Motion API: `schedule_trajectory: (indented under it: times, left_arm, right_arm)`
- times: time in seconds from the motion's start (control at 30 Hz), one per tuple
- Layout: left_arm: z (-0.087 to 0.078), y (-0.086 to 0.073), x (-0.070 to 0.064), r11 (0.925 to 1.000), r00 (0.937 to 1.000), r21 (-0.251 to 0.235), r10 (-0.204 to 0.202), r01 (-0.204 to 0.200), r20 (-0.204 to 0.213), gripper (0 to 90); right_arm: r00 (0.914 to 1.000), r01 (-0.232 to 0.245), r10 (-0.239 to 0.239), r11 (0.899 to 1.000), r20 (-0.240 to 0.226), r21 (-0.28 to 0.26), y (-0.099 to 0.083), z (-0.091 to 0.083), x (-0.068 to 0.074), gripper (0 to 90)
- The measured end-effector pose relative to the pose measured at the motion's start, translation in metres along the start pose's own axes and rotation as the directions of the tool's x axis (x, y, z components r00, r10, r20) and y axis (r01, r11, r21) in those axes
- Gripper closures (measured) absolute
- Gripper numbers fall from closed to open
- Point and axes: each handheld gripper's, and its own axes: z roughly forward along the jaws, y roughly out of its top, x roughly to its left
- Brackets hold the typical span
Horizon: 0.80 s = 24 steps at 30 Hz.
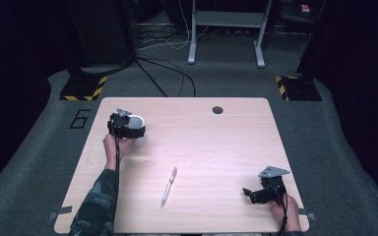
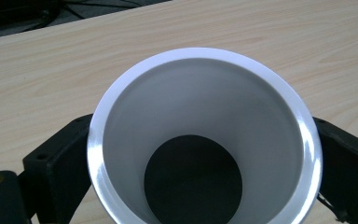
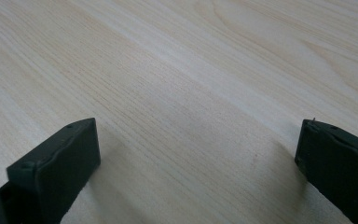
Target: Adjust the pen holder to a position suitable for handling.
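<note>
A: Start near. What's the right hand-held gripper (image 1: 254, 192) doing?

B: It sits at the near right corner of the worktop (image 1: 216, 147), spread wide with nothing between its jaws. The right gripper view has bare wood grain between the two black pads (image 3: 58, 165).

A: And in the middle?

B: A pen (image 1: 169, 186) lies flat near the front centre, well apart from both grippers. Slim and light, I'd guess, and likely to roll if nudged; a pinch across the middle of the barrel would suit it.

A: Further out, on the left?

B: The left hand-held gripper (image 1: 134, 129) is clamped around a white cup (image 1: 137, 127) at the far left of the worktop. In the left gripper view the cup (image 2: 205, 140) lies with its open mouth toward the camera, a jaw pressing its outer wall on each side, just below the rim.

A: How will that cup handle?

B: It looks stiff and smooth, plastic or glazed, I can't tell which. Probably light, but a glossy round wall can slip or twist between flat pads, so a firm, level squeeze across the widest part seems wise. Whether it rests on the wood or is lifted, I can't tell
</note>
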Motion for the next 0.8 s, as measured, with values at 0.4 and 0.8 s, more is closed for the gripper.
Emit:
schedule_trajectory:
  times: [0.4, 0.8]
  left_arm:
    - [0.001, 0.000, 0.000, 0.9999, 0.9998, 0.000, 0.011, -0.011, 0.018, 6.6]
    - [0.003, 0.001, -0.013, 0.9997, 0.9992, -0.009, 0.022, -0.022, 0.034, 6.6]
  right_arm:
    - [1.0000, -0.002, 0.002, 1.000, -0.003, -0.007, 0.000, 0.000, 0.000, 0.0]
    - [1.0000, -0.002, 0.002, 1.000, -0.001, -0.009, 0.000, 0.001, 0.000, 0.0]
